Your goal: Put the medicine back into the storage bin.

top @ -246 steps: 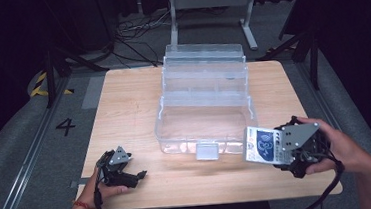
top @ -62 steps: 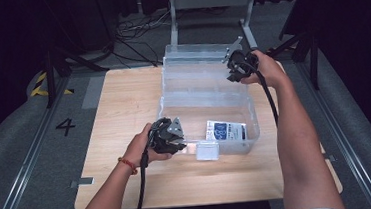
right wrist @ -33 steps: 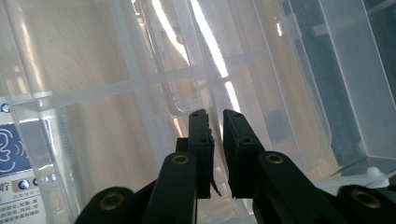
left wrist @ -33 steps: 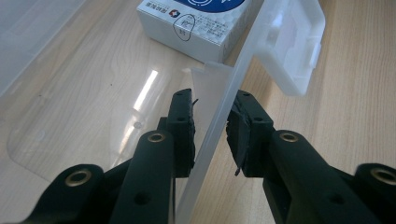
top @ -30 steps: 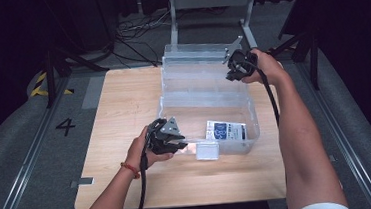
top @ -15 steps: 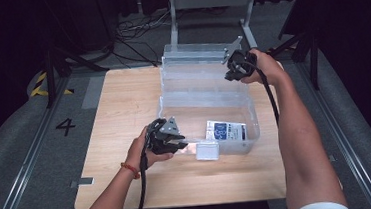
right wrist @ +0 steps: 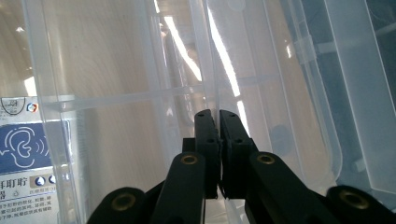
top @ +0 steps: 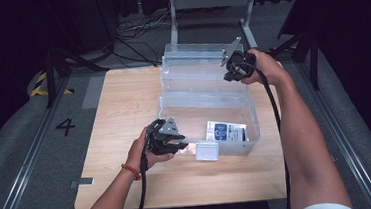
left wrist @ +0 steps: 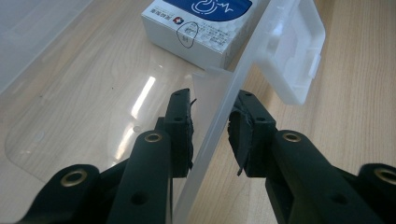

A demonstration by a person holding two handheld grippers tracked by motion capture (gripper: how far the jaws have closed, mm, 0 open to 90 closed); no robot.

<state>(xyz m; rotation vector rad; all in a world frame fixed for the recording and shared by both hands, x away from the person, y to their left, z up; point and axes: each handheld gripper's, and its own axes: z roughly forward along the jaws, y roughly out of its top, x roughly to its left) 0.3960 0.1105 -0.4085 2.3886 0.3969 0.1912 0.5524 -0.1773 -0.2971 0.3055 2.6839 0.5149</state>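
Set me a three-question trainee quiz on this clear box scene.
1. True or false: the carton lies inside the clear box.
2. Which tongs are shut on the open lid? A: left tongs. B: right tongs.
3. What stands between the jaws of the left tongs?
Key: 1 true; 2 B; 3 the box's front wall, beside its latch.
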